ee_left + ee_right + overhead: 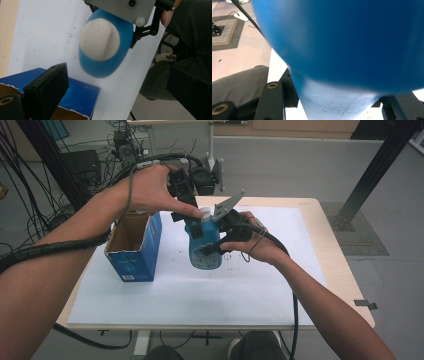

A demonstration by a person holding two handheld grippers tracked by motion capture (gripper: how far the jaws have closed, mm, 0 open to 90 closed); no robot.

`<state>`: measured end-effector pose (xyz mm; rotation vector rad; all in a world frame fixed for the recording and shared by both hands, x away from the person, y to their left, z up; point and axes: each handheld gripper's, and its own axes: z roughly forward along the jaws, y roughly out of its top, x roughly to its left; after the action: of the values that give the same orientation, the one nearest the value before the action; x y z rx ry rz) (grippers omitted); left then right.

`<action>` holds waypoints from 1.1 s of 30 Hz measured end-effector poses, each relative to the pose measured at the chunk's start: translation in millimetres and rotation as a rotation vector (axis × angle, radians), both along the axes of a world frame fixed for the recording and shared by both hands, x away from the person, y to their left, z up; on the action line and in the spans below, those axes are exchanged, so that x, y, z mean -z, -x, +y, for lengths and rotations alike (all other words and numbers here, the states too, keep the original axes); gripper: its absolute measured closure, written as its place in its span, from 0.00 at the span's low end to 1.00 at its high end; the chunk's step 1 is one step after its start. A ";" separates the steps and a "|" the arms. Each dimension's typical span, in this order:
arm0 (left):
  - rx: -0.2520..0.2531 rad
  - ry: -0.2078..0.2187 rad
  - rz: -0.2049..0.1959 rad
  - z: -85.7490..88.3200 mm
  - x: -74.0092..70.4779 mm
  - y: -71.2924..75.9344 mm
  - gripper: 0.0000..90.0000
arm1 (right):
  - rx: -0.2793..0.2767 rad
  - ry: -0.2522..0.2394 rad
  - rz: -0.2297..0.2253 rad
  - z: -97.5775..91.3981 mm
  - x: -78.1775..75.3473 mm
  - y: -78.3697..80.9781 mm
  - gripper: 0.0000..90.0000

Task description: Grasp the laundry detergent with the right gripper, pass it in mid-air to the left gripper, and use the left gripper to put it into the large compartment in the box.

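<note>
Blue plastic bottle (204, 246) with a white cap (205, 213), standing or held just above the white sheet on the tabletop (330, 270), right beside the open blue carton (135, 247); whether its base touches the sheet I cannot tell.

Right tongs (216, 249) grip the bottle across its lower body, jaws clamped to either side. In the right gripper view the blue wall (352, 37) sits right up against the lens between the two black jaws.

Left tongs (192, 202) hover over the cap, away from the carton's mouth. The left gripper view looks straight down on the cap (100, 40), with one black jaw low in the frame and nothing between the jaws. Open or closed: cannot tell.

Handling, as I judge it: smooth moulded plastic, likely slick, walls that would give a little under a hard squeeze. Weight depends on the fill, which I cannot see. Not fragile. The body grip looks sound for holding it steady; the narrower cap is the natural hold for the left tongs, though a rounded cap could slip if pinched off-centre.
</note>
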<state>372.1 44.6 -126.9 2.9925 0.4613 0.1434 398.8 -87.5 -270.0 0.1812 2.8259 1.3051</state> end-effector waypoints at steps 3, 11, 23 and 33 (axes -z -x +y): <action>0.003 0.009 0.004 0.3 0.7 1.6 0.06 | -0.015 -0.005 -0.003 2.2 -1.2 2.2 0.48; 0.034 -0.003 0.022 -2.6 5.1 5.0 0.06 | -0.060 -0.008 -0.021 8.8 -3.7 9.0 0.48; 0.052 -0.004 0.051 -4.3 14.2 3.4 0.06 | -0.117 -0.028 -0.030 16.5 -10.3 17.7 0.48; 0.067 -0.005 0.071 -6.8 20.6 1.0 0.06 | -0.133 -0.055 -0.077 16.2 -14.1 17.9 0.48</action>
<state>371.0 37.8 -147.5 3.0211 0.3675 0.0323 380.9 -71.2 -255.9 -0.0568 2.7816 1.3837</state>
